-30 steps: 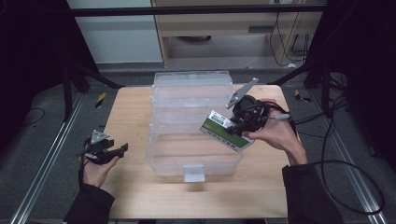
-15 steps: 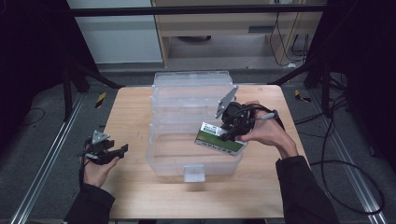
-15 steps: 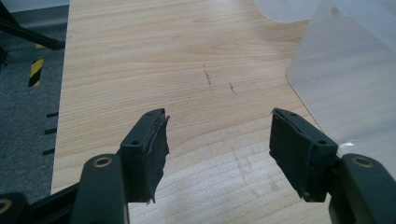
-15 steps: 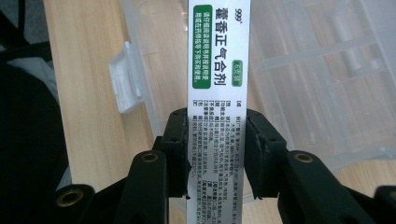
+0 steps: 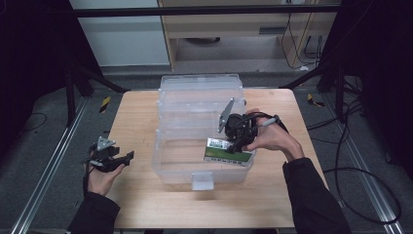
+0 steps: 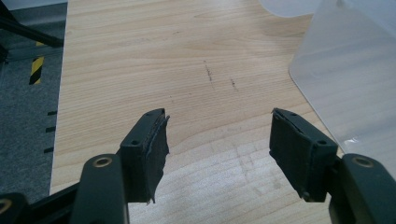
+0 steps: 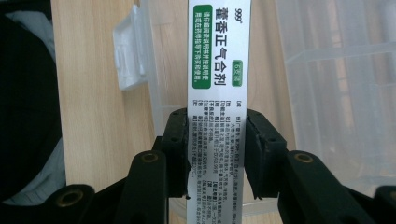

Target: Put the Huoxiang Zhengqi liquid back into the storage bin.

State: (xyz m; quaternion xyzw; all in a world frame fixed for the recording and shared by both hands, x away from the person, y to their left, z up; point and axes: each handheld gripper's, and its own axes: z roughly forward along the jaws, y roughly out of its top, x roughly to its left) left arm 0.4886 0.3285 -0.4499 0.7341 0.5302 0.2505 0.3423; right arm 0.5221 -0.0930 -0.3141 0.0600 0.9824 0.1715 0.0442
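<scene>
A white and green medicine box (image 5: pixel 228 150) (image 7: pixel 218 79) is clamped between the jaws of my right gripper (image 5: pixel 237 141) (image 7: pixel 215 144), both pads pressing on its narrow sides. It hangs low inside the right front part of a clear plastic bin (image 5: pixel 170 165). My left gripper (image 5: pixel 117 160) (image 6: pixel 219 144) rests in the person's hand near the table's left edge, open, with bare wood between its jaws.
The bin's hinged lid (image 5: pixel 199 95) lies open behind it. A white latch (image 5: pixel 201 180) (image 7: pixel 128 51) sits at the bin's front wall. The wooden table (image 5: pixel 136 112) ends near the left gripper, with dark floor and metal rails beyond.
My right gripper has carried the box down and toward the left, from above the bin's right rim into the bin. The left gripper has stayed put.
</scene>
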